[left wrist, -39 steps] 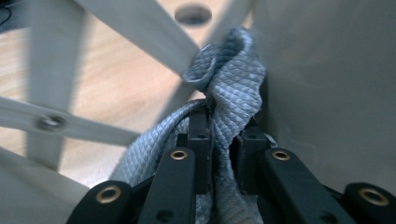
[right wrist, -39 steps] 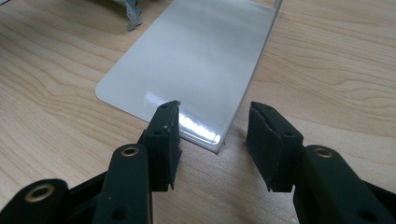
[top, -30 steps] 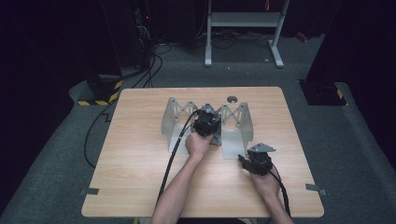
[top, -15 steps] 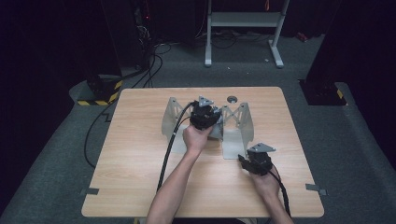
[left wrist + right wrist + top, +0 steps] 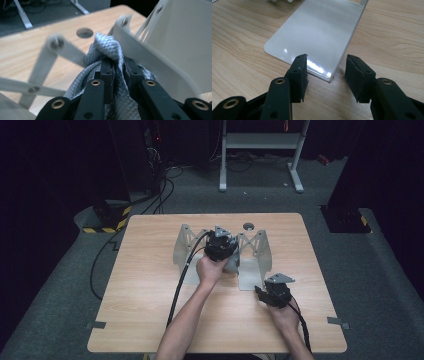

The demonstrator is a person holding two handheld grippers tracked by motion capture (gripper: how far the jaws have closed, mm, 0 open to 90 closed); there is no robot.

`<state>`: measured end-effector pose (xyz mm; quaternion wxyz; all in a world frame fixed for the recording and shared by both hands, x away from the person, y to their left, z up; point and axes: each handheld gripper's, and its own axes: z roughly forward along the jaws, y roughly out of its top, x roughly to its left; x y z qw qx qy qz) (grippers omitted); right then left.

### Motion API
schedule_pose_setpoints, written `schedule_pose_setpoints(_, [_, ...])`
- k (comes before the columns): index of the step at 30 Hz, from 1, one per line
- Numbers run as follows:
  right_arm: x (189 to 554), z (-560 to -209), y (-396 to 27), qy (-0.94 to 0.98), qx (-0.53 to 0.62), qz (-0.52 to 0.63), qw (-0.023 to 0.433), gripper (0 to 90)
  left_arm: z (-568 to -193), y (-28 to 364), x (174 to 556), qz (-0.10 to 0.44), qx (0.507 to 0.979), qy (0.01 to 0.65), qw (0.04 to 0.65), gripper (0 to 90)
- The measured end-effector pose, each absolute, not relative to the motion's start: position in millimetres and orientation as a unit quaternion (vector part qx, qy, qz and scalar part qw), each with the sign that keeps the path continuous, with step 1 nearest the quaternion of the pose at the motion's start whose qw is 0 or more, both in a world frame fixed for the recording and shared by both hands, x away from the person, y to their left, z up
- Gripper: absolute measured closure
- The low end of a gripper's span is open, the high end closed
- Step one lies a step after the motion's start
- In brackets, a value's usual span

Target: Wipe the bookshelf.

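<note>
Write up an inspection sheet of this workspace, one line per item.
Surface: wooden table, light grain, with a round hole near its far edge.
Job's things: grey metal rack with crossed struts and flat base plates; a grey textured cloth bunched against it.
Clutter: nothing seen.
Grippers: left gripper shut on the cloth at the rack's middle; right gripper open, jaws either side of the corner of the rack's base plate, not pressing on it.
Cables: a black cable trails from the left gripper across the table; more cables lie on the floor beyond.
Surroundings: grey carpet, a metal stand behind the table, dark background.
</note>
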<state>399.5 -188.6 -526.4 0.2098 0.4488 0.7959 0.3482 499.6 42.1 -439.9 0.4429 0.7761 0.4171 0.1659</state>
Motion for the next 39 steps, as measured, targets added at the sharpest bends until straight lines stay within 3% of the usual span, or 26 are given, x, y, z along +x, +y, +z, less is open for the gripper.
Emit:
schedule_pose_setpoints(14, [400,-527,-188,0.797,0.447,0.348,0.210,52.3,-484,35,500,0.149,0.811,0.422,0.377,79.5])
schedule_pose_setpoints(18, [400,-527,-188,0.797,0.447,0.349,0.209,51.9,-492,34,501,0.138,0.809,0.425,0.382,79.5])
schedule_pose_setpoints(31, [400,-526,-188,0.798,0.446,0.348,0.209,51.9,-415,47,483,0.182,0.772,0.383,0.474,79.4])
schedule_pose_setpoints(39, [400,-526,-188,0.798,0.446,0.348,0.208,51.8,-403,47,486,0.189,0.766,0.376,0.486,79.1])
